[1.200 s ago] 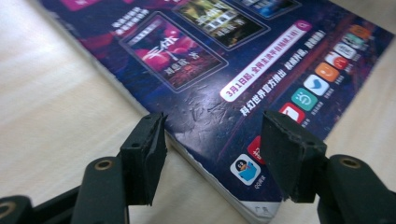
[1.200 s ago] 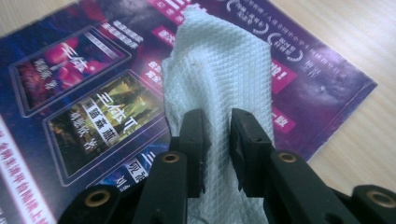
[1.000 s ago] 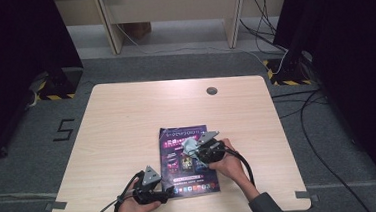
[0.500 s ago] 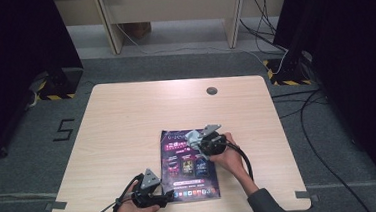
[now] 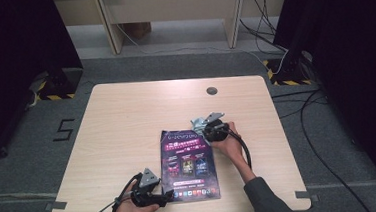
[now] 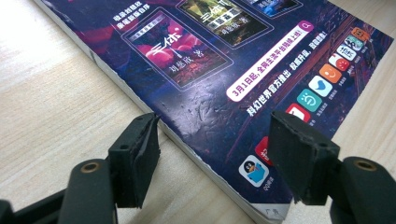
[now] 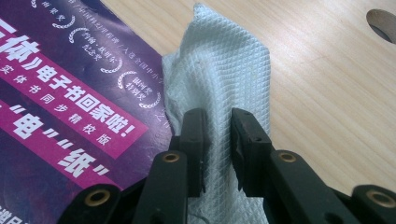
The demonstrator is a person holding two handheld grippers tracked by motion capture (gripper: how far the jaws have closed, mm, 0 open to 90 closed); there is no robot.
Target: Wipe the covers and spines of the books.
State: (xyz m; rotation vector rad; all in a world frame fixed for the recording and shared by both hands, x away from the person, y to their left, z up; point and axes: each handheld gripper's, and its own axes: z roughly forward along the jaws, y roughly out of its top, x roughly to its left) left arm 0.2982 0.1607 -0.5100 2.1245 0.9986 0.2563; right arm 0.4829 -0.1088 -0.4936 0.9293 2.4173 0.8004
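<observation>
While the right tongs (image 7: 217, 135) pinch the cloth (image 7: 219, 70), wipe the magazine (image 5: 187, 161) flat; left tongs (image 6: 215, 154), just opening, straddle its corner, gripping nothing.

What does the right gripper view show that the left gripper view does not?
Right gripper view alone: the right gripper pinching a pale blue cloth that lies partly over the magazine's edge, plus the round hole in the table.

Left gripper view alone: the left gripper, whose jaws have just been opening, astride the magazine's near corner, pads off it, and a row of app icons along its bottom edge.

Both: the purple magazine cover lying flat on the light wooden table.
</observation>
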